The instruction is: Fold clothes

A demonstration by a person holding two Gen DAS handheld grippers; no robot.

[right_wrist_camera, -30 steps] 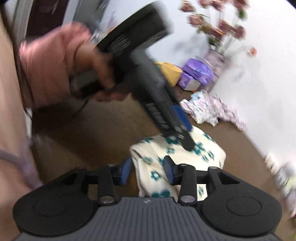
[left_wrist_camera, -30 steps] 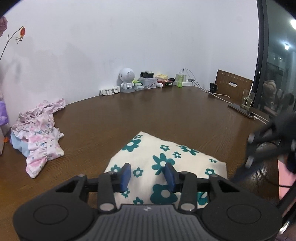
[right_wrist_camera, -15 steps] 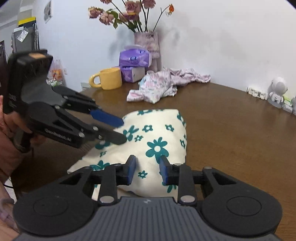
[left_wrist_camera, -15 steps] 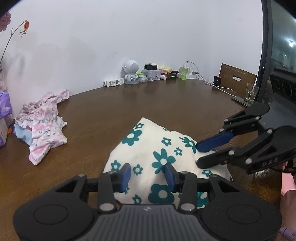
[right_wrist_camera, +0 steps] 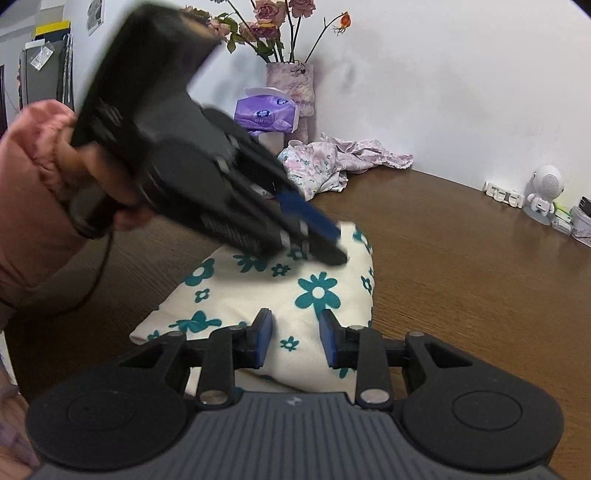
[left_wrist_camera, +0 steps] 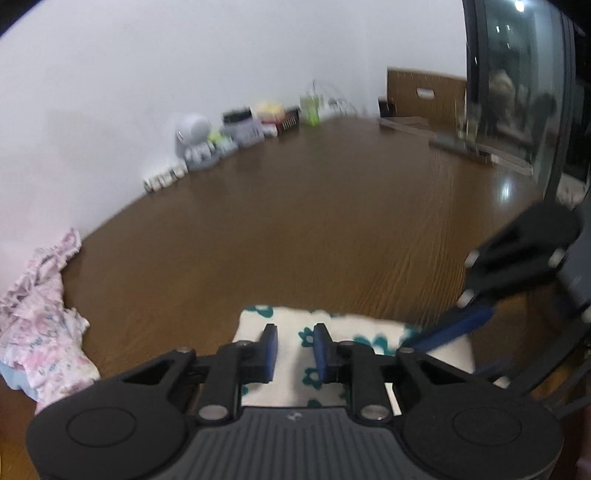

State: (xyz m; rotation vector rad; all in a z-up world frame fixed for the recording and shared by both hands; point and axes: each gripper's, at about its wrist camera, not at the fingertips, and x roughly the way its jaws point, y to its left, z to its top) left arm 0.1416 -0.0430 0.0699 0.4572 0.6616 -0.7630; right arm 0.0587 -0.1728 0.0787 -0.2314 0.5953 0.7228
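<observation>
Folded cream cloth with teal flowers (right_wrist_camera: 258, 295) lying flat on the brown wooden table (right_wrist_camera: 461, 266), close to the near edge, also seen low in the left wrist view (left_wrist_camera: 354, 332). Left gripper (left_wrist_camera: 294, 349) poised just over that cloth with blue pads apart, released, nothing between them; same tool seen blurred from the right wrist camera (right_wrist_camera: 325, 240), gripped by a hand (right_wrist_camera: 103, 177) in a pink sleeve (right_wrist_camera: 26, 192), tips slanting down onto the cloth's far part. Right gripper (right_wrist_camera: 295, 341) likewise spread wide above the near end of the cloth, empty; in the left wrist view (left_wrist_camera: 443, 336) blurred, blue finger resting at the cloth's right edge. Heap of pink flowered clothes (right_wrist_camera: 332, 162) crumpled toward the table's far left corner by the wall, visible too at the left edge of the left wrist view (left_wrist_camera: 40, 332). Beside the heap, a purple tissue box (right_wrist_camera: 266, 114) with a white tissue sticking out of its top, and a pale vase (right_wrist_camera: 291, 92) holding dried roses (right_wrist_camera: 273, 14). Along the wall edge, a small white robot figure (right_wrist_camera: 545, 194) and a white power strip (right_wrist_camera: 504, 194), then some small boxes, too blurred to tell contents.
</observation>
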